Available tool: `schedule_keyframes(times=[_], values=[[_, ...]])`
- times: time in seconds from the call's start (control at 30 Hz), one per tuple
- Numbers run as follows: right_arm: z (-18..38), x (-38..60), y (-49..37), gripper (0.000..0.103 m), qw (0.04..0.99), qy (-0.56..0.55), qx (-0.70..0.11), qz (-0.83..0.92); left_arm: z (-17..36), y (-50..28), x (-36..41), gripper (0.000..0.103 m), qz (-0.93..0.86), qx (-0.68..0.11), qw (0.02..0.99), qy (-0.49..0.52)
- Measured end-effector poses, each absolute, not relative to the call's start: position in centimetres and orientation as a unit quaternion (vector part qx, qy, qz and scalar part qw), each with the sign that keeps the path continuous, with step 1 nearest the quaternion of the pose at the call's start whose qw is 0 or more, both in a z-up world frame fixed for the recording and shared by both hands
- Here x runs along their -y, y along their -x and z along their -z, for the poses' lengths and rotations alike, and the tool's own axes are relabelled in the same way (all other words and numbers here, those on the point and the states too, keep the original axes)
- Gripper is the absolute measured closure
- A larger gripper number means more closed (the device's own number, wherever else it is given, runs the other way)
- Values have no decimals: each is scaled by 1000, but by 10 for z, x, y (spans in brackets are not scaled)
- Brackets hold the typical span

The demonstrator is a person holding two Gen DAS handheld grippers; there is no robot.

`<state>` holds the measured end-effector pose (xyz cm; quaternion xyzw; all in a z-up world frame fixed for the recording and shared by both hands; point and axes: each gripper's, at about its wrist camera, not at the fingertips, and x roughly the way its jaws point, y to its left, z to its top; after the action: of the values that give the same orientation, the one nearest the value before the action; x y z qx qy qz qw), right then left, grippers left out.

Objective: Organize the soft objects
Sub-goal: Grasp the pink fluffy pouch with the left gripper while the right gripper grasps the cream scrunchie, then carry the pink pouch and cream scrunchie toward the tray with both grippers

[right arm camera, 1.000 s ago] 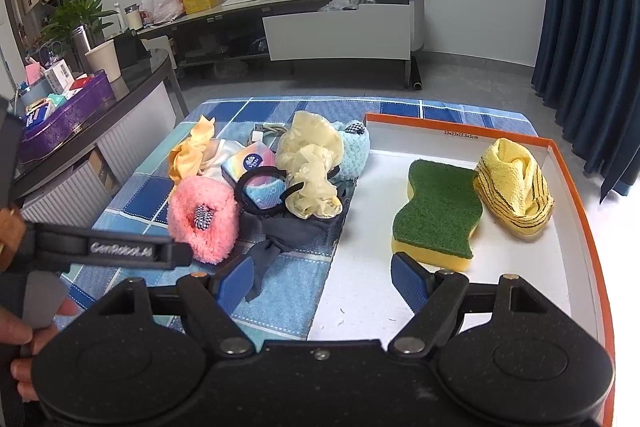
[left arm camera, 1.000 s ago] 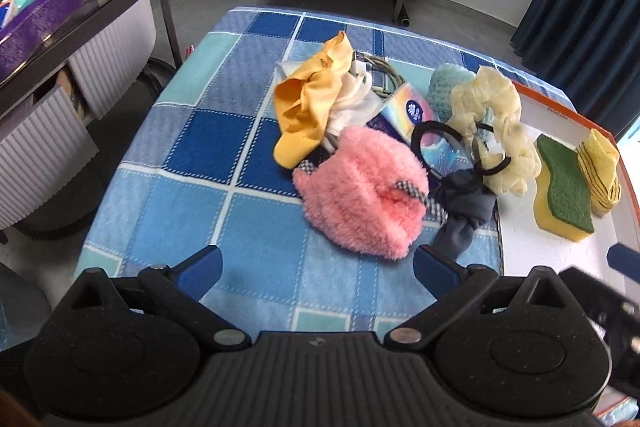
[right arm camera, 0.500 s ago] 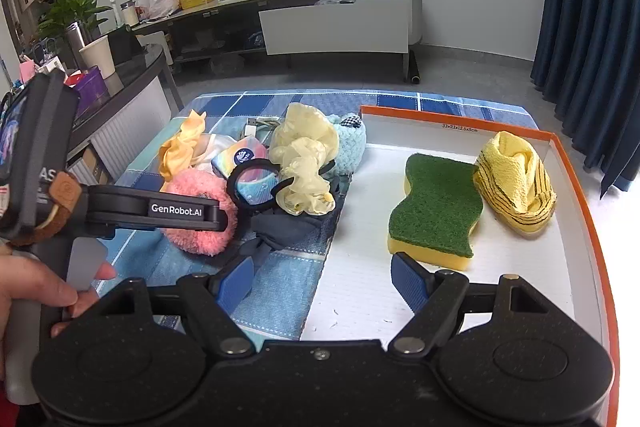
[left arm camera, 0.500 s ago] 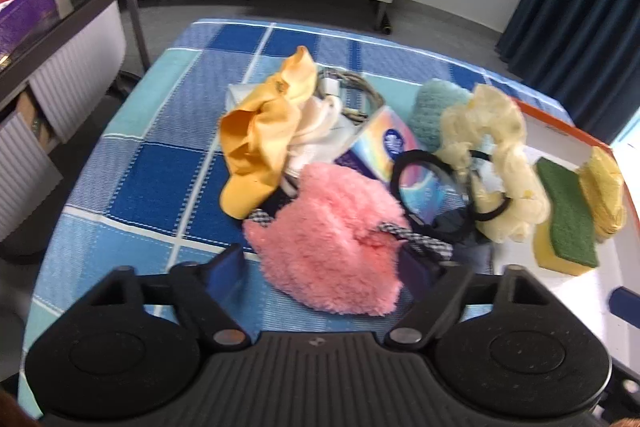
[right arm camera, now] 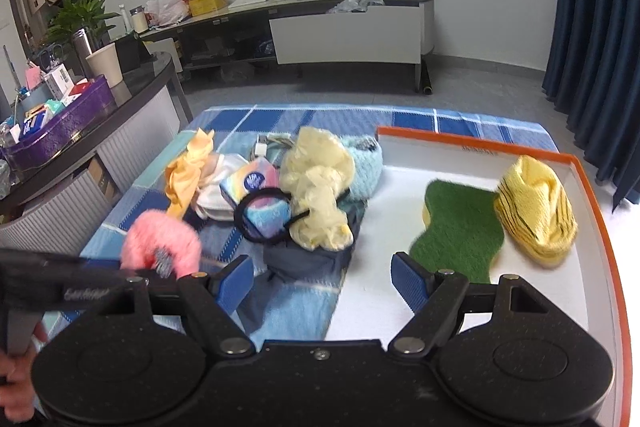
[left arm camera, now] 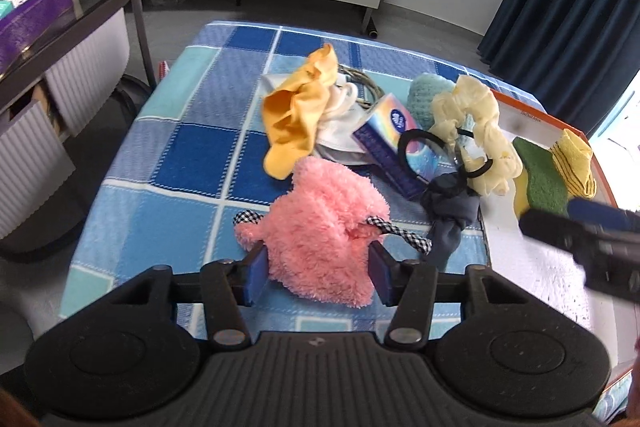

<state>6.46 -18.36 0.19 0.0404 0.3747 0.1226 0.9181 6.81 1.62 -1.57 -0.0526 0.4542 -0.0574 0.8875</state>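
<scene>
A pink fluffy scrunchie [left arm camera: 320, 227] with a checked ribbon lies on the blue checked cloth [left arm camera: 180, 155]. My left gripper [left arm camera: 318, 277] straddles it, its jaws closing, and both blue pads touch its sides. Behind lie an orange scrunchie [left arm camera: 296, 119], a tissue pack [left arm camera: 384, 135], a black hair band [left arm camera: 424, 155], a cream scrunchie [left arm camera: 476, 131], a dark grey scrunchie [left arm camera: 448, 211] and a teal knitted piece [left arm camera: 424, 91]. My right gripper [right arm camera: 322, 279] stands open and empty over the near edge of the white tray [right arm camera: 592, 195], which holds a green sponge [right arm camera: 460, 227] and a yellow cloth [right arm camera: 536, 207].
A dark side table [right arm camera: 132, 95] with a purple box [right arm camera: 60, 123] stands left of the cloth. A long low cabinet [right arm camera: 348, 35] runs along the back wall. Dark blue curtains [right arm camera: 600, 7] hang at the right.
My left gripper has come forward over the pink scrunchie and its jaws have narrowed from wide open onto its sides. The right gripper has drifted a little to the left.
</scene>
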Motion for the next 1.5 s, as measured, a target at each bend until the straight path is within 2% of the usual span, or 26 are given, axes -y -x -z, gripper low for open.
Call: schedule_keyframes(times=[0.4, 0.47, 0.5, 0.53, 0.57, 0.67, 1.03, 1.5], values=[[8, 173, -131, 16, 907, -75, -388, -143, 7, -64, -39, 50, 47, -445, 892, 68], [14, 169, -136, 32, 902, -70, -401, -147, 8, -65, -39, 50, 46, -445, 891, 71], [16, 167, -137, 52, 900, -66, -404, -149, 8, -65, -40, 50, 46, -446, 891, 72], [16, 165, -136, 67, 903, -59, -401, -146, 9, -65, -40, 50, 47, -446, 891, 72], [16, 165, -134, 77, 905, -54, -397, -141, 8, -64, -41, 50, 48, -446, 891, 72], [8, 168, -125, 86, 912, -61, -379, -146, 8, -62, -41, 50, 47, -445, 892, 72], [-47, 173, -70, 88, 932, -42, -320, -167, -6, -54, -37, 50, 46, -428, 900, 70], [-46, 183, -12, 88, 934, -38, -327, -137, -21, -36, -21, 50, 52, -416, 907, 49]])
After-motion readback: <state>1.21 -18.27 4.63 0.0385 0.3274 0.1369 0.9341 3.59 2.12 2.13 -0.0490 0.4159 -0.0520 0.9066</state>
